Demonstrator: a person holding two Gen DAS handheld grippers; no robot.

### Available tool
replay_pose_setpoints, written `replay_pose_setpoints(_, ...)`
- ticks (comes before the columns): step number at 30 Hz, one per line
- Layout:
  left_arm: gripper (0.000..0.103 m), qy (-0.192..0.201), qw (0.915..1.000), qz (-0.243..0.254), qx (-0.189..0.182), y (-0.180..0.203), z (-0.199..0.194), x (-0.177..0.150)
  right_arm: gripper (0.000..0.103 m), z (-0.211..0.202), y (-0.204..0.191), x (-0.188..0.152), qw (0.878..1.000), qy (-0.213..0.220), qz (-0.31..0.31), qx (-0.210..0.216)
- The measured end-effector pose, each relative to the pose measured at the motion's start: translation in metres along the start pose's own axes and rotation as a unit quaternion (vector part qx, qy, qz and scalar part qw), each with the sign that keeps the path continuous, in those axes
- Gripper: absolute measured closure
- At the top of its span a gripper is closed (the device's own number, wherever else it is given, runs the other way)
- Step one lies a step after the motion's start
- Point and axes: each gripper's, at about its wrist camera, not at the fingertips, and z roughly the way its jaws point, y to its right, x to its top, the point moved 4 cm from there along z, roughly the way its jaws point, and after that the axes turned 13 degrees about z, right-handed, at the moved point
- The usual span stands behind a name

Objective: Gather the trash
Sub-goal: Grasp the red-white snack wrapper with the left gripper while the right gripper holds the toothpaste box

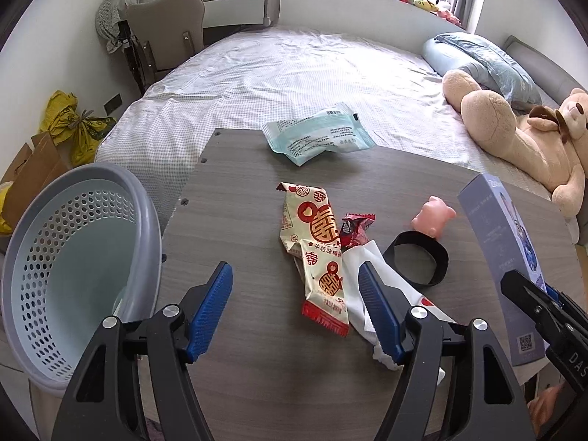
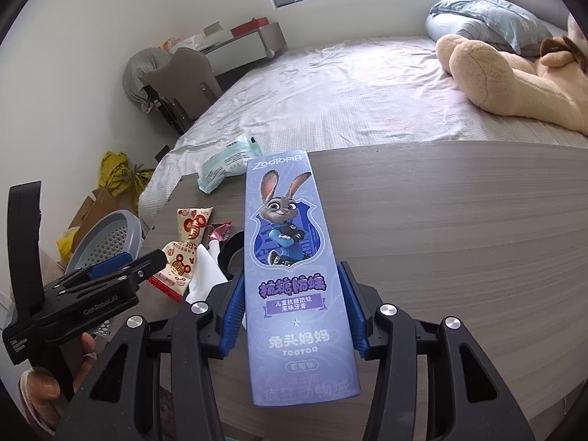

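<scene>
We see the right gripper point(image 2: 292, 316) clamped on the purple toothpaste box point(image 2: 290, 257), the left gripper point(image 1: 294, 308) agape and empty above the snack wrappers point(image 1: 319, 253).

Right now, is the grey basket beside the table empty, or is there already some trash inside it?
Empty as far as visible: the left wrist view shows the basket with bare pale inner wall and nothing inside; its lowest part is cut off.

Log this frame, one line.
left gripper: open above snack wrappers | right gripper: shut on purple box | basket: holds nothing visible
</scene>
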Motion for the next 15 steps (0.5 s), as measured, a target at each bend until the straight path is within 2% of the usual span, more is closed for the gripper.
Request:
replay_pose_setpoints(7,0.035,-0.021,0.9998,0.001,0.001,0.004,0.023,0.005,0.057,0.003,0.016,0.003,1.000,0.000,0.017,-0.003)
replay_pose_setpoints(15,0.035,-0.036,0.9990,-0.005,0.027,-0.013,0.031,0.000,0.057,0.007,0.017,0.003,1.000,-0.002,0.024,0.001)
